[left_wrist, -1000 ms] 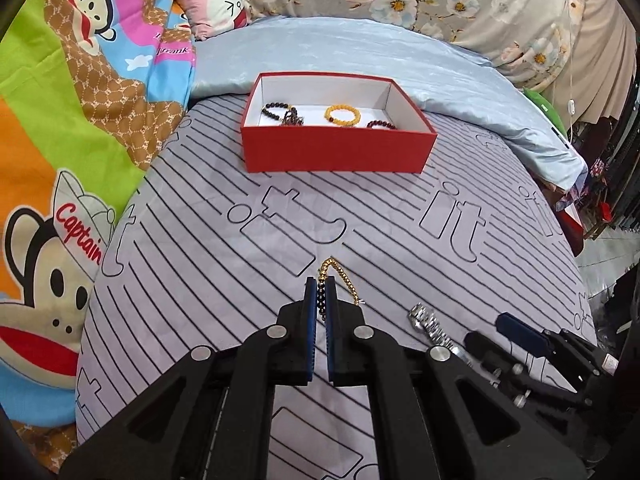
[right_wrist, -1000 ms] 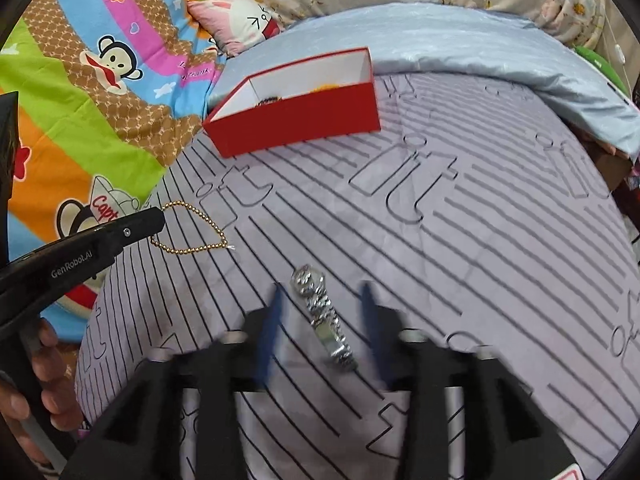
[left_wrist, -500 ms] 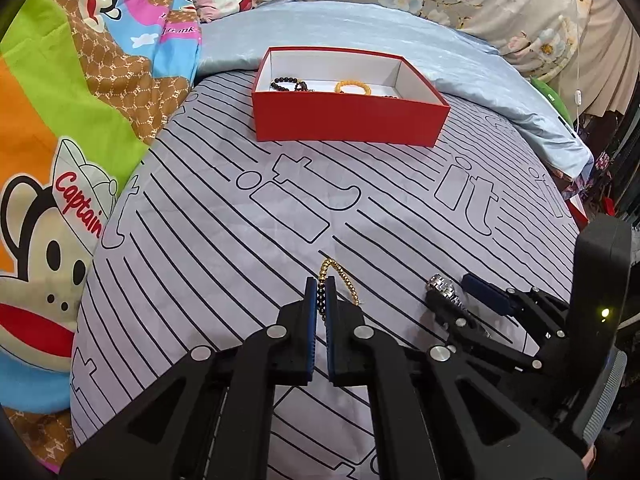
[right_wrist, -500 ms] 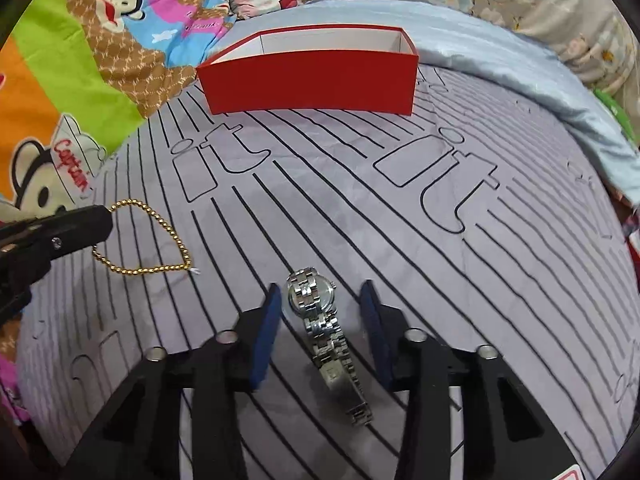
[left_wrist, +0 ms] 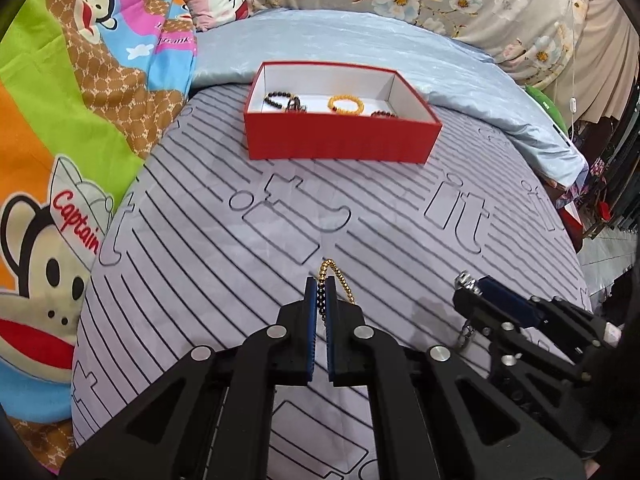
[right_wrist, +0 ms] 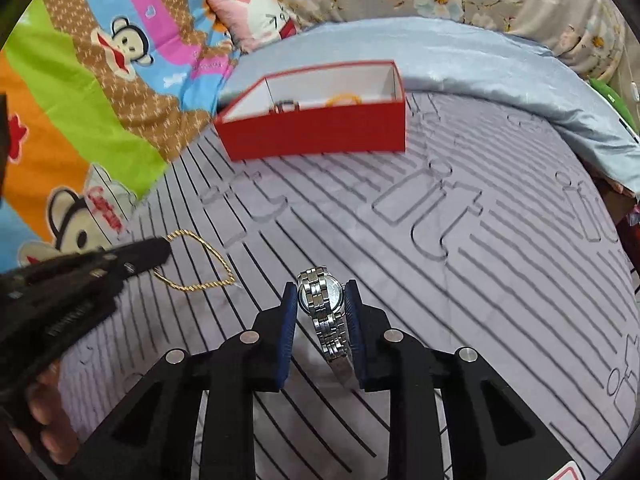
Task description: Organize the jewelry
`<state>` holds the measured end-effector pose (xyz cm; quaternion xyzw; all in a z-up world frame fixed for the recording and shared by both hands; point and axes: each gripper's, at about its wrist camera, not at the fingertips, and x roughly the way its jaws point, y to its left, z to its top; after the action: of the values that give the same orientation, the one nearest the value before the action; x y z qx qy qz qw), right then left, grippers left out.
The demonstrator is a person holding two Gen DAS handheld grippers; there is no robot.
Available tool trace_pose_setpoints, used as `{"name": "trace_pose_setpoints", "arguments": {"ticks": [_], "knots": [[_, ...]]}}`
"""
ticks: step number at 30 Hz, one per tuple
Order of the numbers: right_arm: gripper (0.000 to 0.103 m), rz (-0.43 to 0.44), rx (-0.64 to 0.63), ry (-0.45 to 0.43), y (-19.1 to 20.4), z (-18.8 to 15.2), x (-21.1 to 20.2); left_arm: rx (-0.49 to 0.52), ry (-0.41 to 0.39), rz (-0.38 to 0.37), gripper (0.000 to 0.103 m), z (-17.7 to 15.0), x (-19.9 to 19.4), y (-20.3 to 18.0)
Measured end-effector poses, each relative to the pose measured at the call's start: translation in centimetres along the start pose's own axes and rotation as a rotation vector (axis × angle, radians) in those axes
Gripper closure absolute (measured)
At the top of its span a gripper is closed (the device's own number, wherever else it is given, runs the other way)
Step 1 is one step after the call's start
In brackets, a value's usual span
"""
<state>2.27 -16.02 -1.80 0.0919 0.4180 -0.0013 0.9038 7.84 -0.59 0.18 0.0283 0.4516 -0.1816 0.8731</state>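
While both tongs sit low over the striped grey bedsheet, each has its own piece. Left gripper: jaws pressed together on a gold bead chain, whose loop trails on the sheet beyond the tips. Right gripper: blue pads clamped on the case of a silver watch, strap hanging back between the fingers. Red box stands well apart, farther up the bed, near the pale blue quilt; inside it lie a yellow bead bracelet and dark bead bracelets.
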Motion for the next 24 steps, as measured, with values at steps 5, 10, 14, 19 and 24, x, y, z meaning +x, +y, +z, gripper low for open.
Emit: {"name": "trace_pose_setpoints", "arguments": {"ticks": [5,10,14,19,24], "knots": [[0.097,0.038,-0.004,-0.065,0.3,4.3,-1.9,0.006,-0.063,-0.006,0.100,3.3,-0.9,-0.2],[0.102,0.051,-0.018,-0.130,0.1,9.2,-1.9,0.015,-0.125,0.005,0.100,8.0,-0.8,0.1],[0.102,0.032,-0.034,-0.150,-0.2,11.4,-1.3,-0.003,-0.154,0.024,0.100,10.3,-0.7,1.3],[0.056,0.025,-0.037,-0.054,-0.3,9.0,2.5,-0.026,-0.129,0.028,0.099,9.9,0.6,2.4],[0.051,-0.001,-0.085,0.029,1.0,6.2,6.7,-0.040,-0.081,0.025,0.099,8.2,2.0,3.0]]}}
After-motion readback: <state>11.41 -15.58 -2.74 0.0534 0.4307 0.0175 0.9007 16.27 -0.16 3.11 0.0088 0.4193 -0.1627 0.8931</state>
